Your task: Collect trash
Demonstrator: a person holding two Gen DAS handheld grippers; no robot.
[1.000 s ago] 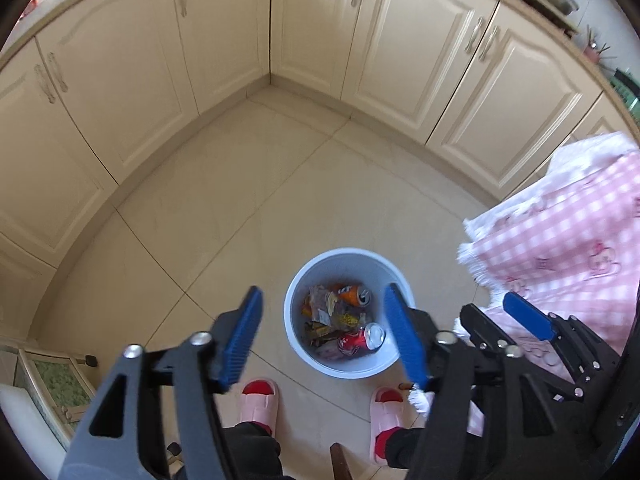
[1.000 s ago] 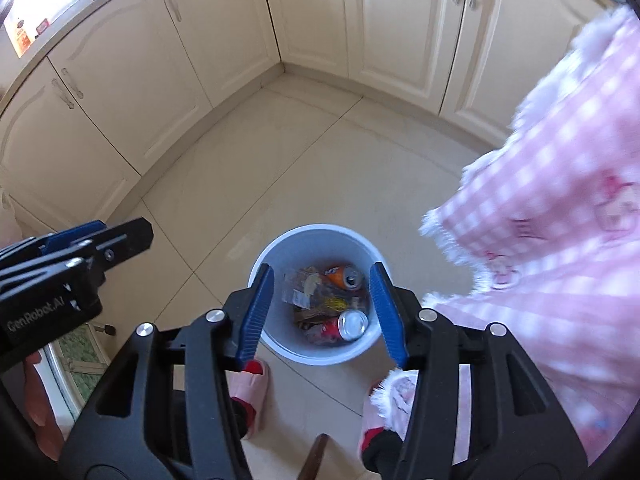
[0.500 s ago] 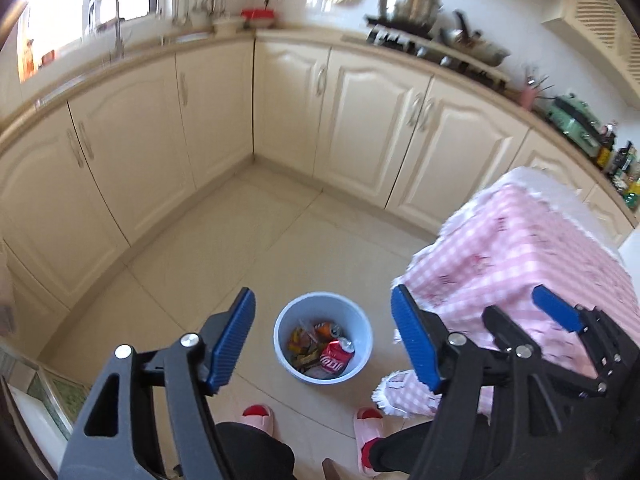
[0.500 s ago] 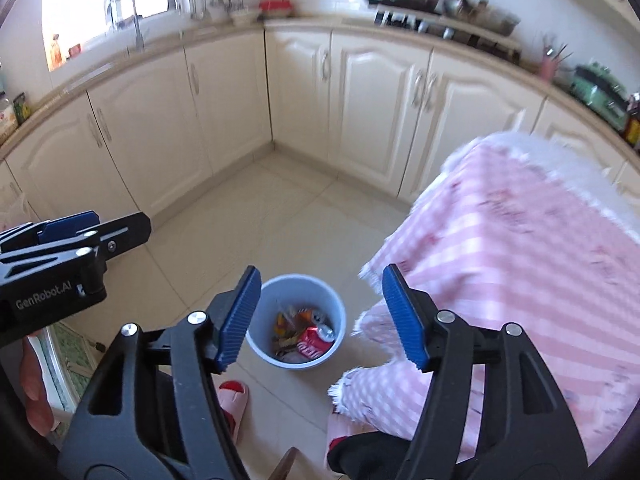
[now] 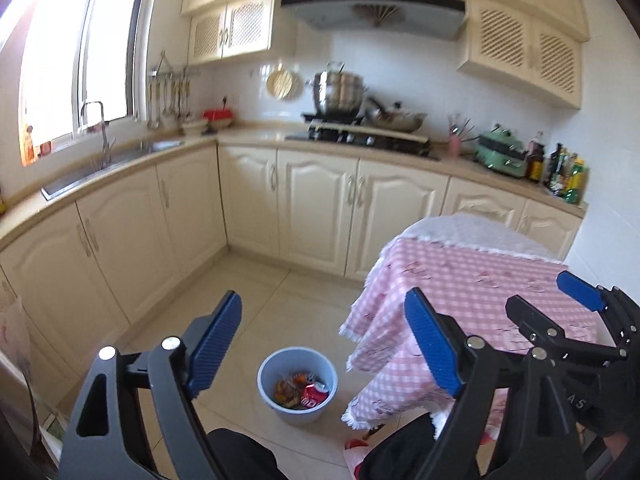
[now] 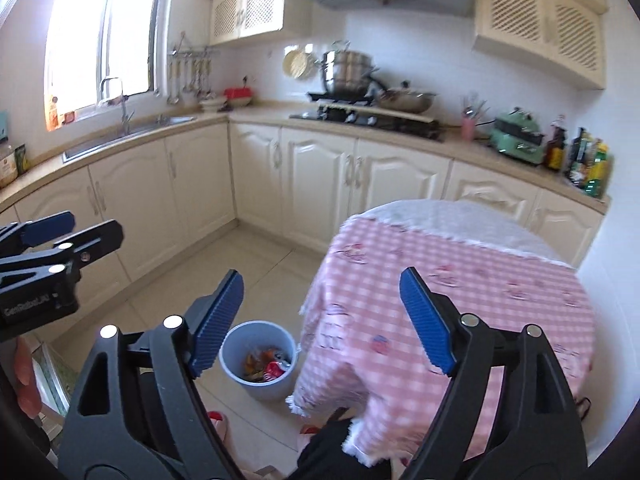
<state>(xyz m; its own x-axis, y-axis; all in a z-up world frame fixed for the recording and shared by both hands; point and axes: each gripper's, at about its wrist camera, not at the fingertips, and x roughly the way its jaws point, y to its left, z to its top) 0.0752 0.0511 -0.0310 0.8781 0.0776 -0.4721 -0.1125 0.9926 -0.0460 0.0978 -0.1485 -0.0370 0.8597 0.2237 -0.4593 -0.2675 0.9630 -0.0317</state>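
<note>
STEP: post-drop, trash in bin [image 5: 297,384] | L gripper [image 5: 324,344] + R gripper [image 6: 320,320]: jaws just widened, nothing between | NEXT: likely locate more trash, tablecloth [image 6: 460,280] appears bare

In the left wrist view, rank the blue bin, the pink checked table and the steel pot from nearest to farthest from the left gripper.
From the left gripper:
1. Blue bin, on the floor just below.
2. Pink checked table, to the right.
3. Steel pot, on the far stove.

Bin [image 5: 297,376] on floor [image 5: 256,304], just left of table [image 5: 472,280]; cans & wrappers [image 5: 302,390] in bin. Cabinets [image 5: 320,208] far & left; stove [image 5: 360,136] on far counter.
</note>
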